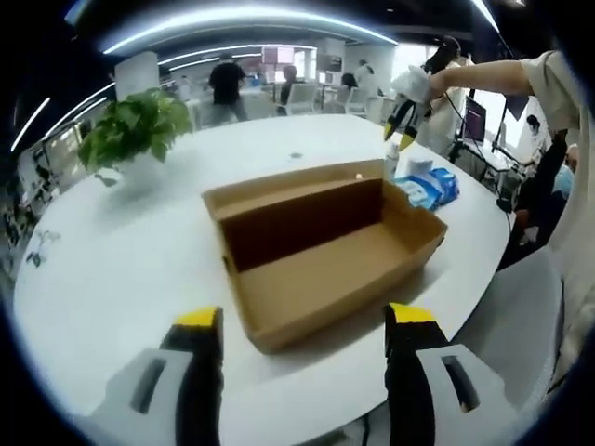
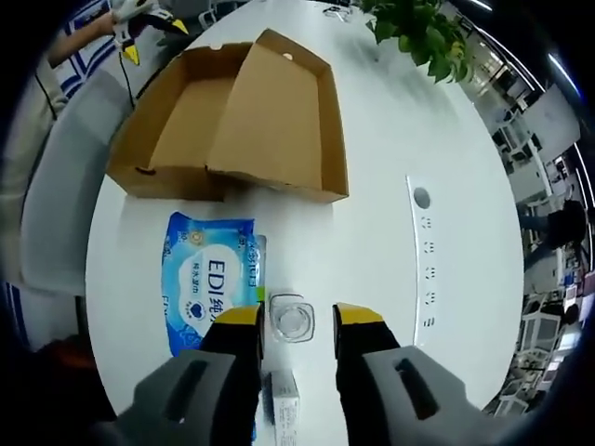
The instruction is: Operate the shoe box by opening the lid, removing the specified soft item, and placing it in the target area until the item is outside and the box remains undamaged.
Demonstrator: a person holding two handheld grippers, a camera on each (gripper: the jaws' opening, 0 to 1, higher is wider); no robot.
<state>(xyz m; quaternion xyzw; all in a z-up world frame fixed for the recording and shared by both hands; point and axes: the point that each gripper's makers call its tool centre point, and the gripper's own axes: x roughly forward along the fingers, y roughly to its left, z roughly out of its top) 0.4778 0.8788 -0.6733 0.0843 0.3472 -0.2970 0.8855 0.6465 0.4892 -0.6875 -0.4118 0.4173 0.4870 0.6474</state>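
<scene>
Judging by the layout, nearing the end of the task: shoe box lying open on the white tabletop, lid folded back and looking unharmed, nothing showing inside either half. In the left gripper view, same box sitting at about 12 o'clock from the left tongs, well apart from them.

Blue wipes pack, taken to be the soft item, resting outside the box, just beside its near wall, at roughly 10 o'clock from the right tongs. In the left gripper view, pack peeking out past the box's far right corner, at around 2 o'clock.

Left tongs hanging wide open, holding nothing, low over the tabletop edge. Right tongs standing partly open, straddling a small clear cup seen from above; impossible to say whether touching it or hovering over it. In the left gripper view, right tongs raised above the far corner, so hovering seems likelier. Small white carton lying at 6 o'clock, under the right tongs. Potted plant well clear at 10 o'clock.

Next move probably calling only for confirming the pack's spot within the target area, then lifting away without nudging the cup or the lid.
</scene>
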